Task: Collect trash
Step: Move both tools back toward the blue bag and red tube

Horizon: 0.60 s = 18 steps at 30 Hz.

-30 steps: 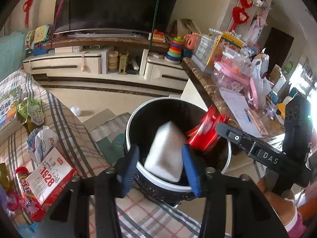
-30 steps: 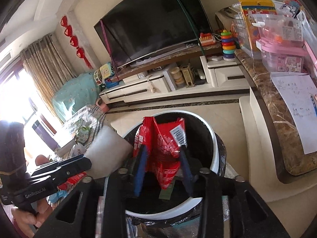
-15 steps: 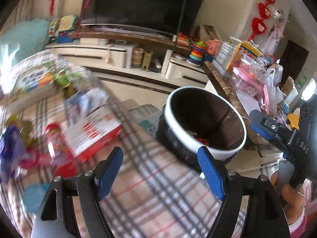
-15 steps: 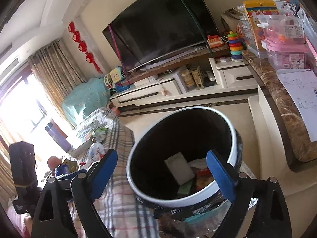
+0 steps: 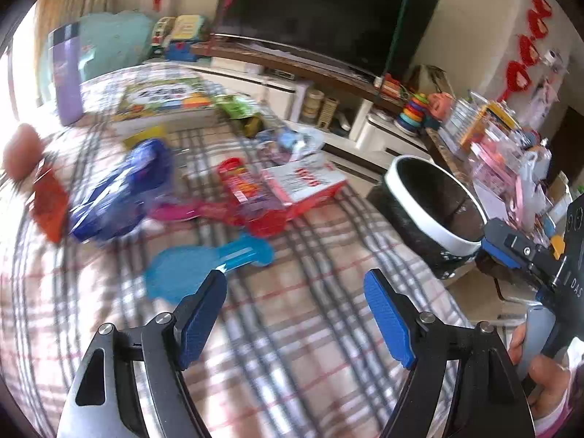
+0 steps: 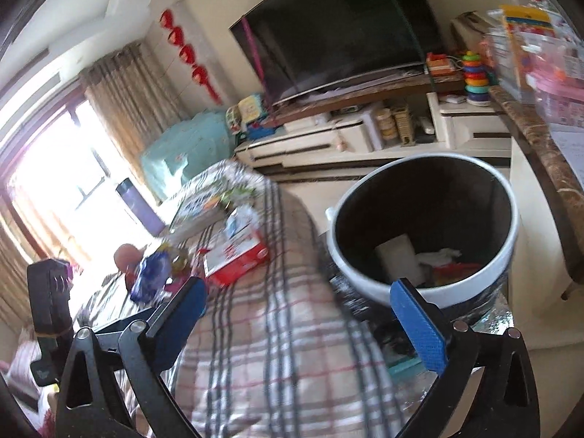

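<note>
White-rimmed, black-lined trash bin (image 6: 423, 233), round and open-topped, standing on the floor just past the edge of the plaid-covered table (image 6: 277, 328). Inside, at the bottom: a pale block (image 6: 399, 255), crumpled white paper (image 6: 440, 255) and a strip of red wrapper (image 6: 456, 268). Seen from the left wrist, same bin (image 5: 436, 204) off to the right, beyond the cloth's edge.

Strewn over the plaid cloth (image 5: 292, 328), blurred by motion: a red-and-white carton (image 5: 304, 182) lying flat, a red snack wrapper (image 5: 242, 193) just beside it, a blue crinkled bag (image 5: 120, 193) further left, an orange-red packet (image 5: 49, 204) at the far left, a pink piece (image 5: 175, 211) between bag and wrapper, and a flat turquoise plastic piece (image 5: 204, 262) nearest the fingers. Green packet (image 5: 241, 109) and a picture book (image 5: 164, 96) further back; exact makes not readable.

Left gripper (image 5: 295, 314) angled down over the cloth, blue pads spread wide apart after just parting, nothing between them, turquoise piece just ahead of the left pad. Right gripper (image 6: 306, 314) tilted down at the table's edge, pads at full spread and just parted further, empty; right pad in front of the bin's near rim, left pad over the cloth. Each tool visible at the edge of the other's view, gripped by a hand (image 5: 547, 376).
</note>
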Available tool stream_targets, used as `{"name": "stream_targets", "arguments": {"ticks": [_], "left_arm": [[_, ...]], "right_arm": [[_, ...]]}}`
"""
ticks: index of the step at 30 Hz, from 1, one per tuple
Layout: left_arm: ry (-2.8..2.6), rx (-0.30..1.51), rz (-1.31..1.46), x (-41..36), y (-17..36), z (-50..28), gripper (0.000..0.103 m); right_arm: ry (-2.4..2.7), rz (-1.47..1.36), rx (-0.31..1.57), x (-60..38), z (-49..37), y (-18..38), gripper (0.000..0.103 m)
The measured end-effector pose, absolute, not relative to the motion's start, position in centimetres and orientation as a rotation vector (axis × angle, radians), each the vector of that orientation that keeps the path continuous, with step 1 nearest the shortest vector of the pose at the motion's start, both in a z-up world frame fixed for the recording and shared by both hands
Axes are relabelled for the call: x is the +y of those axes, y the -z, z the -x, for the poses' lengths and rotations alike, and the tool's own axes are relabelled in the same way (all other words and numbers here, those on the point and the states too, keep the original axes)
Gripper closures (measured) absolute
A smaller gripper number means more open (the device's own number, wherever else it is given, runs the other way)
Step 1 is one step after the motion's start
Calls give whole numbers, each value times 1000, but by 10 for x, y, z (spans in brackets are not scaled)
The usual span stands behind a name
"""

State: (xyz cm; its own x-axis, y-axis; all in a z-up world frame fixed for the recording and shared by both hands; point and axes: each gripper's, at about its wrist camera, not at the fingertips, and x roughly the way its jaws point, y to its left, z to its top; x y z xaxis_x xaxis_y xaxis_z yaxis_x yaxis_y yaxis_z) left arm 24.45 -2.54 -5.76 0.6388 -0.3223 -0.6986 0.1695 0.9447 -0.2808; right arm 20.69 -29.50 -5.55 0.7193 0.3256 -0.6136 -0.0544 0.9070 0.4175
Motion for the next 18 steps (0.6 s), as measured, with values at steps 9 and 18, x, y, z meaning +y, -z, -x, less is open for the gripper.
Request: {"name": "stream_targets", "arguments": {"ticks": [9,18], "left_arm": [[105,793,232,19,60,-205,26],[44,811,201,35,64,-183,26]], "right_arm": [[-225,-330,818,-246,-206,64,1],[-291,-325,830,-212,-202,81,1]]}}
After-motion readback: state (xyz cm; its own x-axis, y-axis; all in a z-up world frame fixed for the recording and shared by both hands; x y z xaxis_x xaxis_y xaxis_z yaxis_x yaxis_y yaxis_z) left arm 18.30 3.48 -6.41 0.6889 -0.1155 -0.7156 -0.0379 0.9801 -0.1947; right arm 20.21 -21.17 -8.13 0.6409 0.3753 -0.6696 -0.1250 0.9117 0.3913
